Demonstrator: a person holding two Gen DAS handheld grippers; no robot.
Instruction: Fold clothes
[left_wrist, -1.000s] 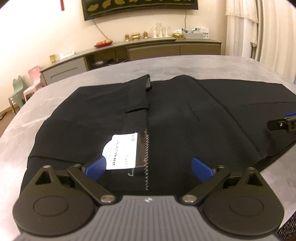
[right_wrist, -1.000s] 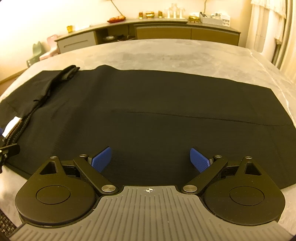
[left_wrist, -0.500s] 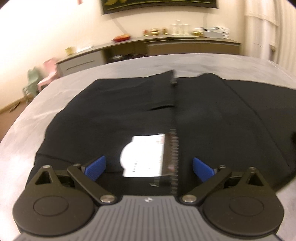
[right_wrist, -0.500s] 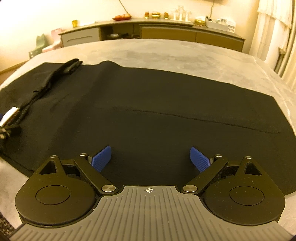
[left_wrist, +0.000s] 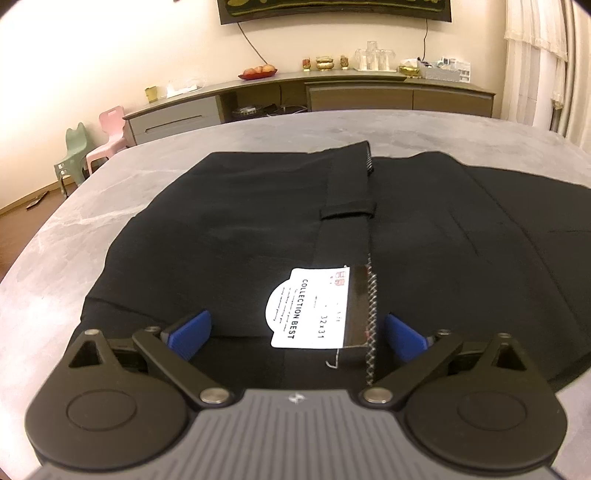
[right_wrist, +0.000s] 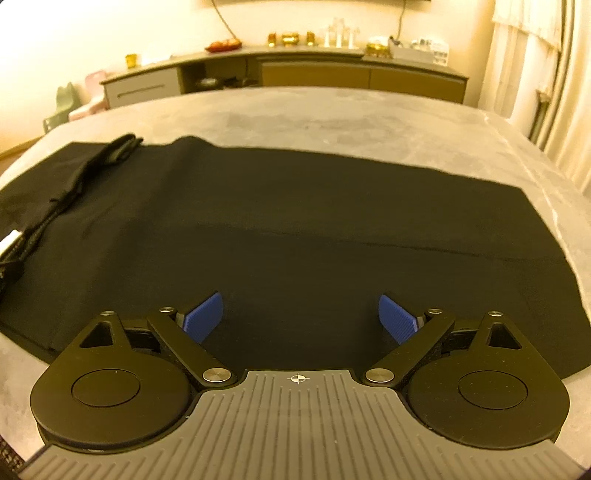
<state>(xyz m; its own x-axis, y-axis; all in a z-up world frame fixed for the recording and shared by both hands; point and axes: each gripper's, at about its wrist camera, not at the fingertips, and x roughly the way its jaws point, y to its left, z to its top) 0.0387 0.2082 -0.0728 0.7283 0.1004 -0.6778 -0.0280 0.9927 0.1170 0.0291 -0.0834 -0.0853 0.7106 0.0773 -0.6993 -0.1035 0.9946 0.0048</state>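
Black trousers (left_wrist: 229, 229) lie flat on a grey marble table (left_wrist: 110, 192). A white size tag (left_wrist: 308, 308) sits at the waistband near the front edge. My left gripper (left_wrist: 295, 332) is open and empty, its blue pads either side of the tag, just above the cloth. In the right wrist view the trouser legs (right_wrist: 314, 221) stretch across the table, with the folded waistband at the left (right_wrist: 92, 166). My right gripper (right_wrist: 299, 319) is open and empty over the near edge of the legs.
A long sideboard (left_wrist: 332, 96) with glasses, bowls and a fruit plate stands against the far wall. Small pink and green chairs (left_wrist: 92, 147) stand at the left. Curtains (left_wrist: 546, 55) hang at the right. Bare table (right_wrist: 332, 122) shows beyond the trousers.
The left gripper has shifted left, so the tag now lies between its pads and the right gripper has left its view. The right gripper's view moved slightly right along the legs.
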